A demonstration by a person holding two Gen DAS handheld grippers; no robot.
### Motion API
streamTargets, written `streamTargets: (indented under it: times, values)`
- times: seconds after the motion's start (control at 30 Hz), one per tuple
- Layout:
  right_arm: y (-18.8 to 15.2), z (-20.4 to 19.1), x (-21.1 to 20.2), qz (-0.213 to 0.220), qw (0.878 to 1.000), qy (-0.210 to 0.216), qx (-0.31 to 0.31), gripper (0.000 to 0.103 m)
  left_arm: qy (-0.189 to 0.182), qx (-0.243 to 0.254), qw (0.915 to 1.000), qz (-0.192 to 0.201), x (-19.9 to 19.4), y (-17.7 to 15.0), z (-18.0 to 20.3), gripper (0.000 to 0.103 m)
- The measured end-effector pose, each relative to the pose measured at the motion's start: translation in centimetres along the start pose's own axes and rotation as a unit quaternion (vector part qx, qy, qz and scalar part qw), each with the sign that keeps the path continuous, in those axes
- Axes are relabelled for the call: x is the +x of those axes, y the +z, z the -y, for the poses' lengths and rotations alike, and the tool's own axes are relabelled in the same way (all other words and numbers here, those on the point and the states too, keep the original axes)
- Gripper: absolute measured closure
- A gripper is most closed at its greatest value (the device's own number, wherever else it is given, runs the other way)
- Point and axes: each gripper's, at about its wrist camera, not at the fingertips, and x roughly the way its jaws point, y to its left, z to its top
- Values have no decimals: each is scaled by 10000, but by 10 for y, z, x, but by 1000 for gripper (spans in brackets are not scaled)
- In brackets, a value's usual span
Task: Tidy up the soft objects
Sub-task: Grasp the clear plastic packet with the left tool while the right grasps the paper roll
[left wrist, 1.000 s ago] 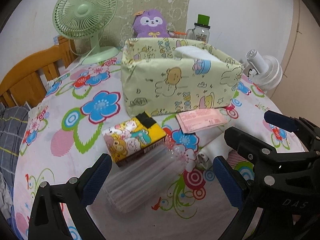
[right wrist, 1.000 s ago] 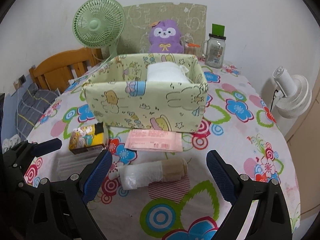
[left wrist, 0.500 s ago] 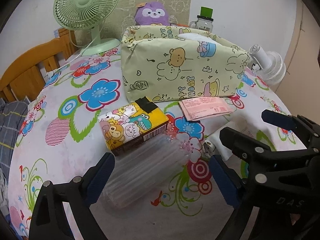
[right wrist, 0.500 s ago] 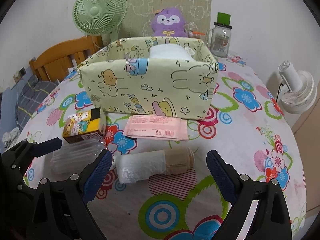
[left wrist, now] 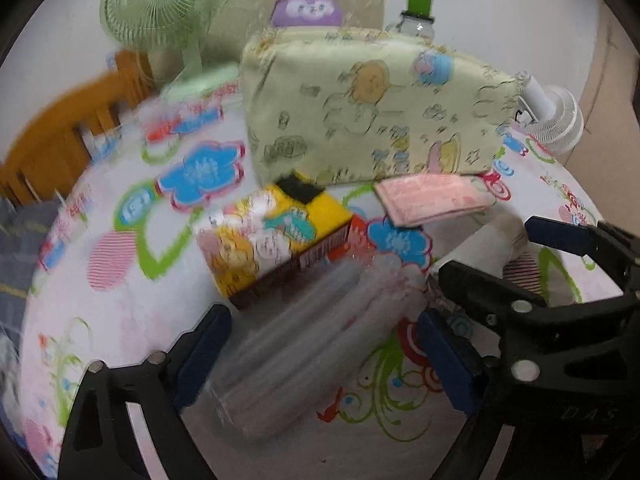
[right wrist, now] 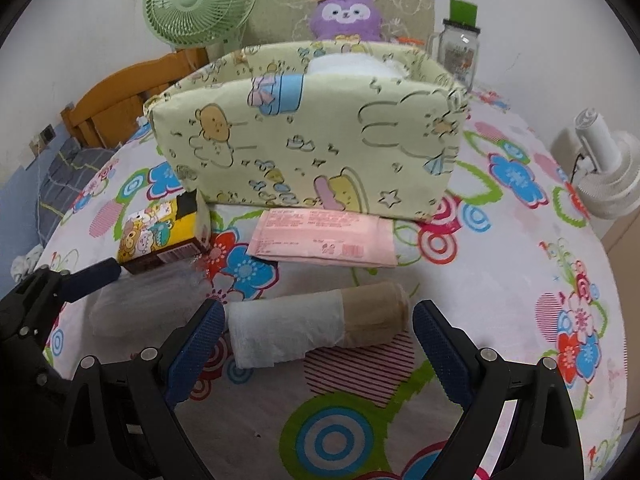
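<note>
Your left fingers (left wrist: 320, 354): wide, astride one clear pack (left wrist: 300, 352).
Your right fingers (right wrist: 316, 344): wide, astride one roll (right wrist: 316, 330).
Bins (right wrist: 308, 136): one.

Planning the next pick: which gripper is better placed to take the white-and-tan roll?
Right. The right gripper is open with the roll lying between its fingers. The left gripper straddles the clear packet instead.

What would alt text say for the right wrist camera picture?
An open right gripper straddles a white-and-tan rolled bundle on a flowered tablecloth. Behind lie a pink packet, a yellow cartoon box and a pale green fabric bin.
</note>
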Motion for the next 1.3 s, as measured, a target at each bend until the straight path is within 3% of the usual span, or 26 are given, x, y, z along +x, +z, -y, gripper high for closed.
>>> streamTargets:
  times: [0.23, 0.57, 0.87, 1.07, 1.3]
  values:
    - [3, -1, 6, -52, 10000, 58, 23, 6, 2, 42, 10000, 32, 2, 2, -1, 10]
    - [6, 1, 10, -138, 9998, 80, 118, 5, -129, 131, 9997, 158, -3, 2, 4, 42]
    - [5, 0, 9, -150, 9998, 29, 163, 7, -231, 99, 9996, 139, -7, 1, 6, 64]
    - [3, 0, 4, -118, 9999, 20, 123, 11, -370, 50, 9993, 101, -12, 0, 9, 74]
    - [1, 2, -3, -45, 9999, -23, 118, 14, -432, 88, 9990, 114, -16, -1, 16, 75]
